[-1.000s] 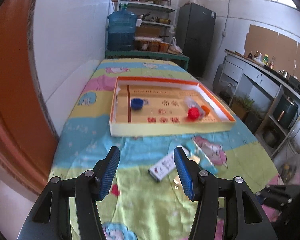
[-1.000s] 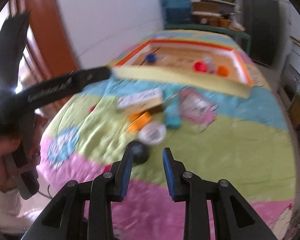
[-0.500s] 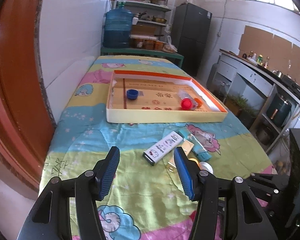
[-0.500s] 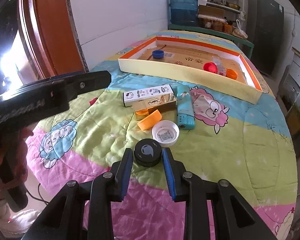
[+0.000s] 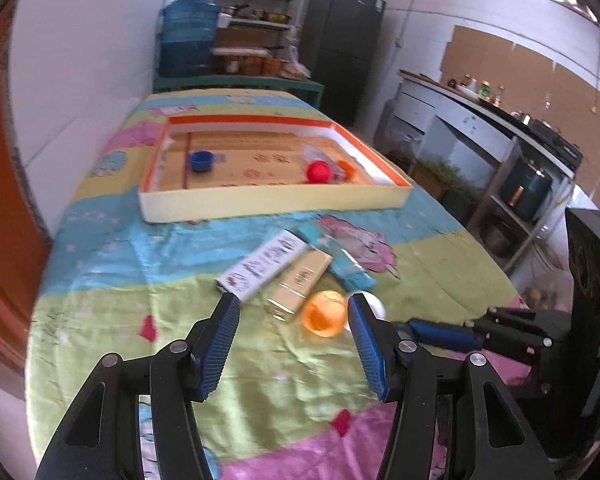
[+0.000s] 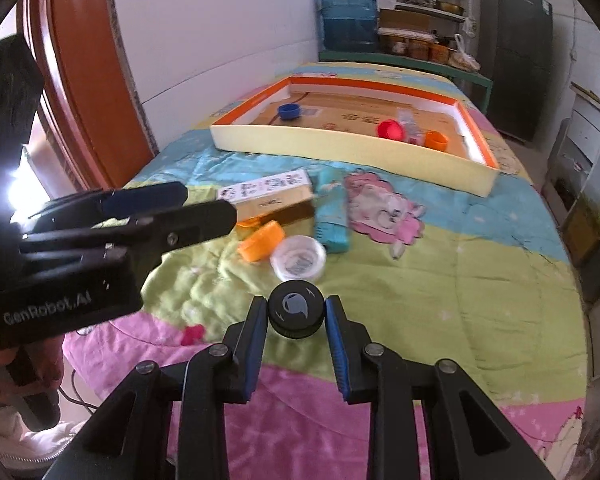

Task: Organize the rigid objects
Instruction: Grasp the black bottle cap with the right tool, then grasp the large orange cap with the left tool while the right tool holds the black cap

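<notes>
While the right gripper [image 6: 296, 314] pinches a black cap [image 6: 296, 312] between its pads near the bed's near edge, the shallow box [image 6: 340, 142] lies straight ahead toward the far end. The left gripper [image 5: 292, 340] hovers half-open and empty, an orange cap [image 5: 324, 312] just ahead, nearer its right finger.

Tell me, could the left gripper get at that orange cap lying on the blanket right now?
Probably yes. The left gripper is open and empty, and the orange cap lies just ahead of its jaws with nothing over it. The gold box sits close beside it, so one jaw might nudge that.
</notes>
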`<state>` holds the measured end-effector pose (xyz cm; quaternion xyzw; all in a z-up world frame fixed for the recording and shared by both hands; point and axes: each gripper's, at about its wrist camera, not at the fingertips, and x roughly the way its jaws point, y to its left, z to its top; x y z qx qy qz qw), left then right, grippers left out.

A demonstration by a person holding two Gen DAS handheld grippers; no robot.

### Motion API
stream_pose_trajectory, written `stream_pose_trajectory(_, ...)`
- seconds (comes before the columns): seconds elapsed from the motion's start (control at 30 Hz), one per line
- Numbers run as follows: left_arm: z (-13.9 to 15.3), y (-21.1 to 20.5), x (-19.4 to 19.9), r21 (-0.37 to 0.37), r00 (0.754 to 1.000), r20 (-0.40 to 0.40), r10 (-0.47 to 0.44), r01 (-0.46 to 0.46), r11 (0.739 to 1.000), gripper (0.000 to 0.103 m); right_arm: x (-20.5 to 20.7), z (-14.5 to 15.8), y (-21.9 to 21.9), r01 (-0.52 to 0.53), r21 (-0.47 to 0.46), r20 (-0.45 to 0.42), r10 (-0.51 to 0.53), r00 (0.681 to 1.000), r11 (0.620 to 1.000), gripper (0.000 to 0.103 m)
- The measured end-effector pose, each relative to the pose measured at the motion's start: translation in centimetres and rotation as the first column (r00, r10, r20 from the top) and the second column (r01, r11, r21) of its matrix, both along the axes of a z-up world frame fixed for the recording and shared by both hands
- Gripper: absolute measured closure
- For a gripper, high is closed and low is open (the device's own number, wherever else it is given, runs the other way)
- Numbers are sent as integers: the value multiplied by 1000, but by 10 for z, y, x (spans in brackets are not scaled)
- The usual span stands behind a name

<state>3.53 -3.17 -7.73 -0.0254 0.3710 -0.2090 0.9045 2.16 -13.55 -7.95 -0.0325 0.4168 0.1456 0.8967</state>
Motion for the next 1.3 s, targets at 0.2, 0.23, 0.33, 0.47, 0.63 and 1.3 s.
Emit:
stream_pose_trajectory(0.2, -11, -17, 3, 2, 999, -38, -25, 25, 1000, 45, -6, -1, -27, 75, -3, 2, -75, 997, 997, 73)
stream_pose_trajectory(0.23, -13, -19, 5, 1, 999, -48, -24, 24, 1000, 45, -7, -1, -31, 85, 1, 1, -85, 996, 996, 73)
stream_pose_trajectory(0.33, -20, -23, 8, 0, 997, -69, -21, 21, 1000, 45, -10, -1, -42, 109, 14, 2, -109, 994, 994, 73)
stream_pose_trajectory(0.47, -26, -28, 13, -1, 996, -88, -10, 10, 1000, 59, -12, -2, -48, 118, 26, 1, -118, 993, 993, 73)
stream_pose_trajectory(0.63, -30, -27, 20, -32, 995, -100, 6, -10, 999, 71, -12, -2, -49, 115, 31, 3, -115, 993, 993, 73)
stream_pose_trajectory(1.3, -5, -11, 6, -40, 999, -28, 34, -35, 999, 72, -7, 8, -53, 118, 61, 22, -120, 993, 991, 73)
